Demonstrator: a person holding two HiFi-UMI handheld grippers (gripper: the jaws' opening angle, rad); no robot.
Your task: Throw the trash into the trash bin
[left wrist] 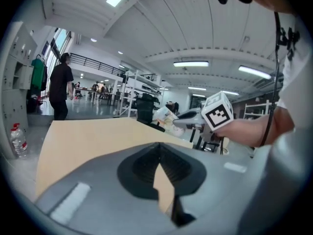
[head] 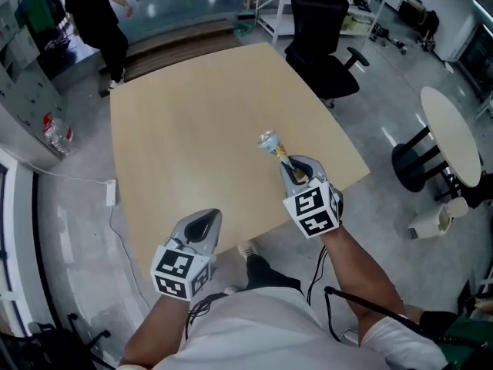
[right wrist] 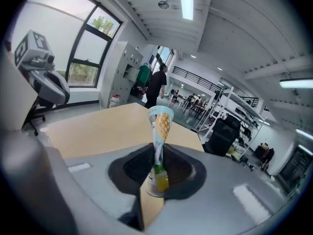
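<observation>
A cone-shaped snack wrapper (head: 269, 141), pale blue with a yellow print, sticks up from my right gripper (head: 291, 164), which is shut on its narrow end above the near right part of the wooden table (head: 192, 114). In the right gripper view the wrapper (right wrist: 160, 124) stands upright between the jaws of the right gripper (right wrist: 156, 168). My left gripper (head: 206, 220) hovers at the table's near edge, jaws together and empty. From the left gripper view, the left gripper (left wrist: 159, 160) points across the table, with the right gripper (left wrist: 190, 119) and the wrapper (left wrist: 164, 115) off to its right.
A black office chair (head: 323, 29) stands past the table's far right corner. A person in black (head: 96, 14) walks at the far left. A round white table (head: 451, 133) and a small white box (head: 431, 222) are on the right. A water bottle (head: 58, 133) stands left.
</observation>
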